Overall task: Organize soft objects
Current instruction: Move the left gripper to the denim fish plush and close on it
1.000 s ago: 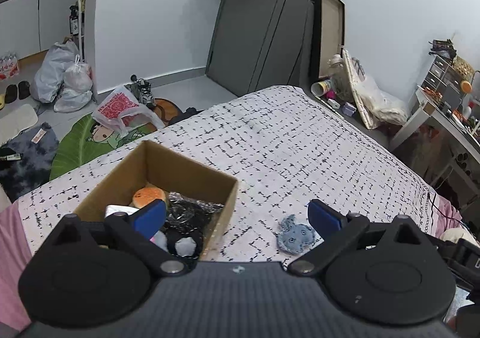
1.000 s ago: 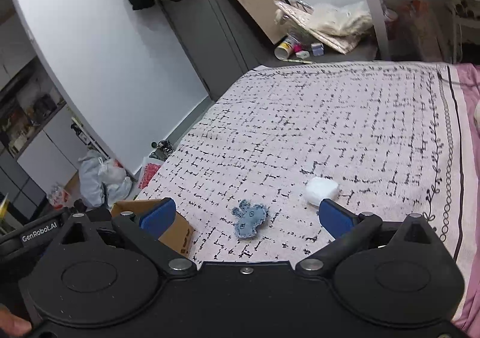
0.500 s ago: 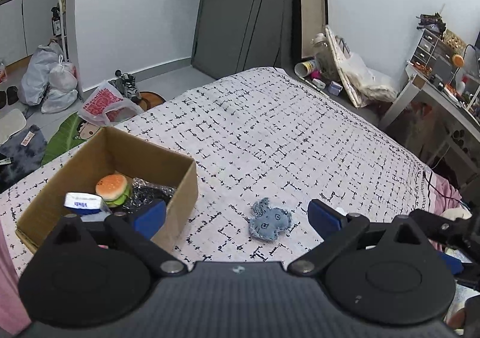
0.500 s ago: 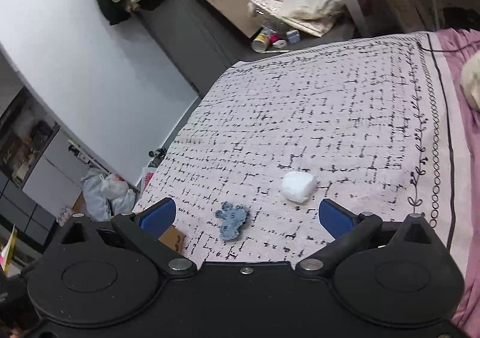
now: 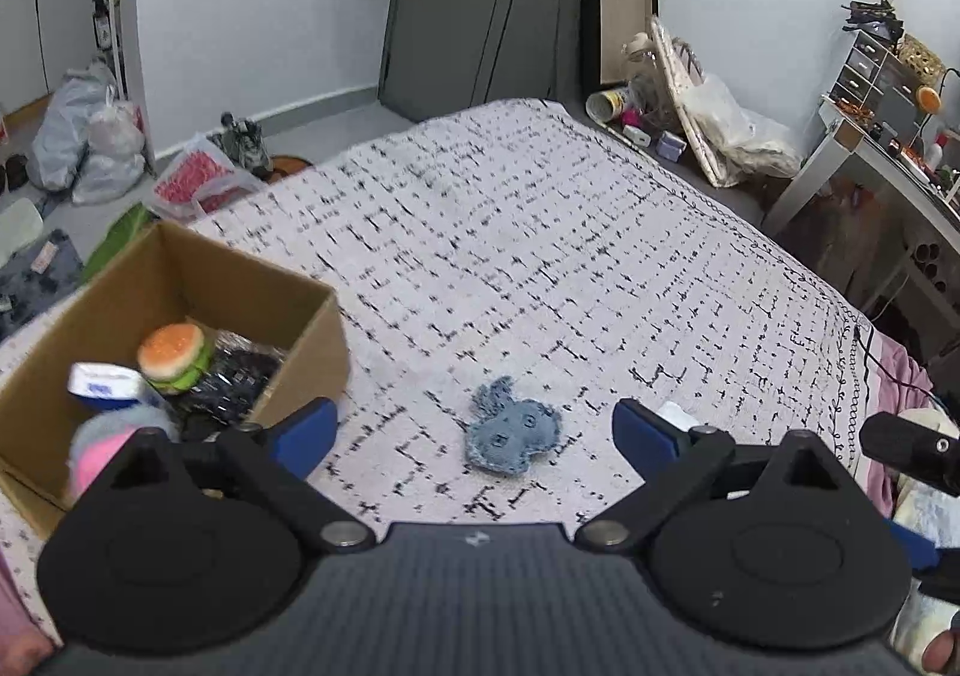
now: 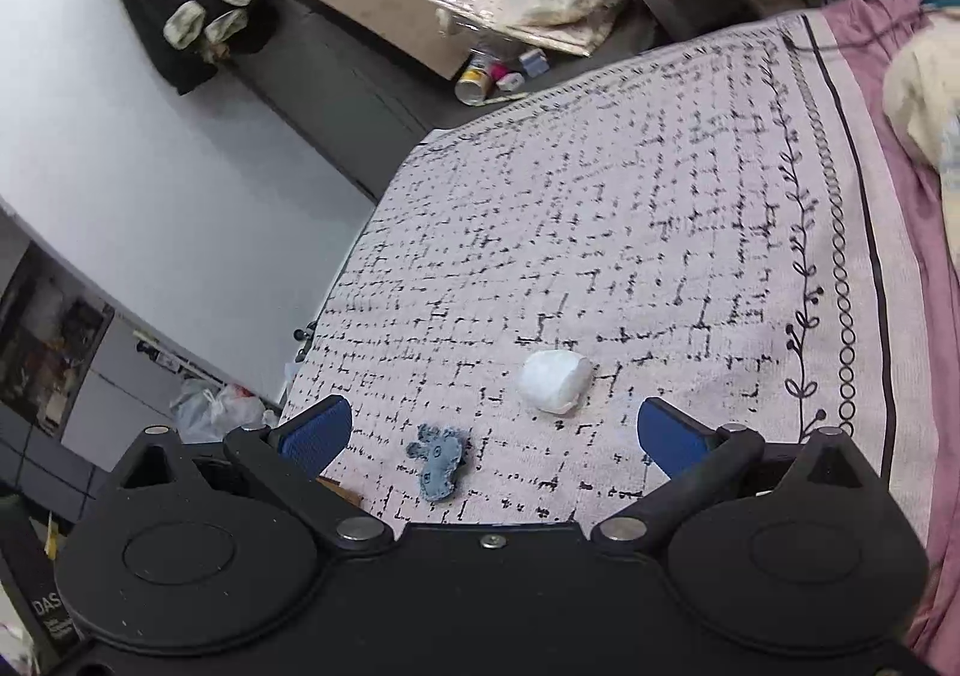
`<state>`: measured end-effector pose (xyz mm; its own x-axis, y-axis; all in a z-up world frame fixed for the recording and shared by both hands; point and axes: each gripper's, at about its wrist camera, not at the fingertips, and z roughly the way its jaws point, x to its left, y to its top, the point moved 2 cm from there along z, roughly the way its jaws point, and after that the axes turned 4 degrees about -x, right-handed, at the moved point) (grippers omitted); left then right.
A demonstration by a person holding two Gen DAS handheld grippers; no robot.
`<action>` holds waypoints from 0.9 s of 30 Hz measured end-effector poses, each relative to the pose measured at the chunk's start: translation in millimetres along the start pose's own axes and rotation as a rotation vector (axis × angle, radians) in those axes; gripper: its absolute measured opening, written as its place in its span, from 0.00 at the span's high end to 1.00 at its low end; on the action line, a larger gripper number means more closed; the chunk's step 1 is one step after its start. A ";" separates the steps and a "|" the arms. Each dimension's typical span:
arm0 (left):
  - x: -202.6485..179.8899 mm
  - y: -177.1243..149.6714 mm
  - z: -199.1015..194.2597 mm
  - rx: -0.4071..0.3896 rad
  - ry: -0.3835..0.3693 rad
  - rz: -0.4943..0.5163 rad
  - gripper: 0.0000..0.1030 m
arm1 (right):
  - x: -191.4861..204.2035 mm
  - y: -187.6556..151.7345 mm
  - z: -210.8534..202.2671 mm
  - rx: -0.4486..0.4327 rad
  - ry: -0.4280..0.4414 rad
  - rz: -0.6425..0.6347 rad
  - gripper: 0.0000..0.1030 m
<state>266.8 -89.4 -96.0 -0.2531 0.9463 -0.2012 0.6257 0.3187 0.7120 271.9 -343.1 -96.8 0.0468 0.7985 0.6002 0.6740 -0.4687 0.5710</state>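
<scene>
Since the earlier frames, the left gripper (image 5: pixel 474 433) has drawn away from the cardboard box (image 5: pixel 300 370): its left finger, previously over the box contents, now sits at the near right corner, and the denim toy (image 5: pixel 511 434) has come to lie between the two blue pads. In the right wrist view the white soft lump (image 6: pixel 555 380) has shifted nearer the fingers, and the box has dropped almost out of sight behind the left finger.

Both grippers stand released, fingers spread wide, nothing between the pads. The right gripper (image 6: pixel 489 436) hangs above the patterned bedspread (image 6: pixel 660 208).

The denim toy is a flat, frayed blue fabric shape with small ear-like lobes and two dark button dots. It lies flat on the bedspread, between the left gripper's fingers and slightly ahead of them. From the right gripper it lies just inside the left finger. The white lump is rounded and crumpled, ahead of the right gripper's fingers, nearer the right one.

Count: one denim toy and one white lump on the bedspread. In the one box: one burger plush (image 5: pixel 174 358), one blue-and-white packet (image 5: pixel 102 388), one pink-and-grey fuzzy item (image 5: pixel 114 439), and dark crinkled material, number indistinct.
</scene>
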 end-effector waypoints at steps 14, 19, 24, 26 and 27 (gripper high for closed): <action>-13.6 -3.6 59.2 0.079 -0.038 -0.007 0.06 | -33.1 10.9 26.4 -0.008 -0.063 0.125 0.02; -13.9 -5.6 85.2 0.134 -0.064 -0.014 0.07 | -34.7 8.6 48.4 0.014 -0.099 0.122 0.06; -18.2 -10.8 108.2 0.171 -0.087 0.061 0.07 | -30.7 2.9 74.2 0.044 -0.118 0.109 0.07; -18.0 -16.0 115.7 0.189 -0.103 0.082 0.07 | -26.4 -1.3 83.8 0.059 -0.123 0.089 0.07; -16.2 -19.4 119.8 0.200 -0.102 0.083 0.07 | -23.9 -3.2 87.3 0.064 -0.126 0.075 0.07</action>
<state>347.2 -104.5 -187.1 -0.1257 0.9670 -0.2217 0.7778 0.2348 0.5830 333.0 -327.7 -161.9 0.1883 0.8048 0.5629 0.7103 -0.5074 0.4878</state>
